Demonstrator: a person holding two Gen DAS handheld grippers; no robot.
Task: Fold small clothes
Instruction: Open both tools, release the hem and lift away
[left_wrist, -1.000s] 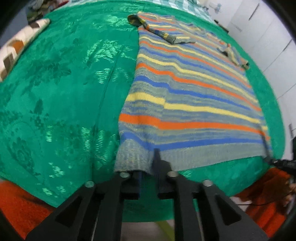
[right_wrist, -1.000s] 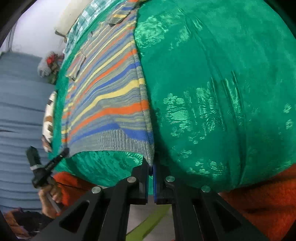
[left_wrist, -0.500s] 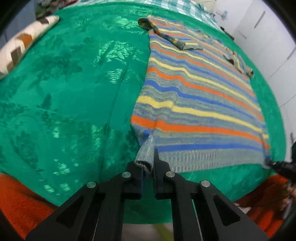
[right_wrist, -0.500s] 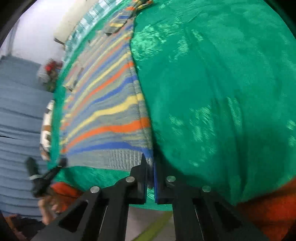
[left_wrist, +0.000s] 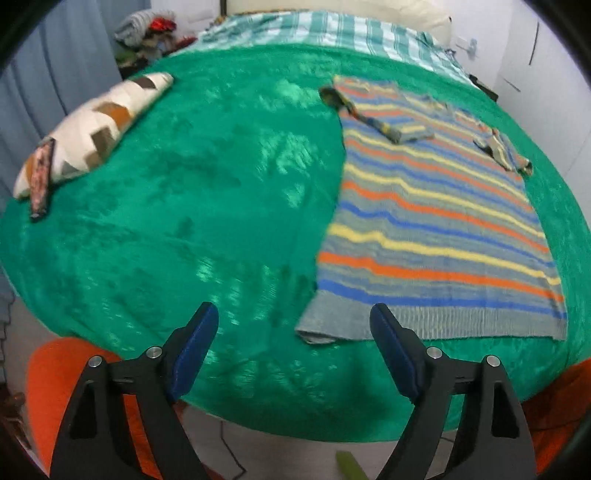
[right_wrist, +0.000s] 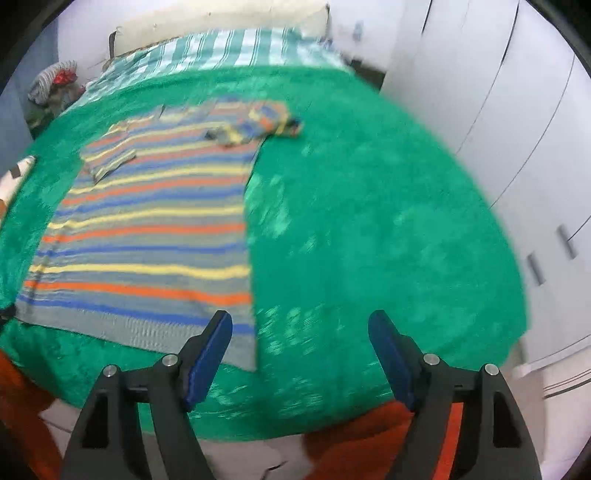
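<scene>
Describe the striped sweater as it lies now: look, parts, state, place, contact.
The striped sweater is a knit with a grey ground and orange, yellow and blue bands, ending in a ribbed grey hem nearest the cameras. It lies spread flat on the green bedspread, both sleeves folded inward across the chest at the far end. One hem corner is slightly rumpled. Nothing grips it: the left gripper and right gripper hang above the hem, jaws opening, with nothing between them.

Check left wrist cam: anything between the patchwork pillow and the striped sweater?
Nothing: the left wrist view shows only bare green bedspread between the patchwork pillow and the striped sweater.
</scene>
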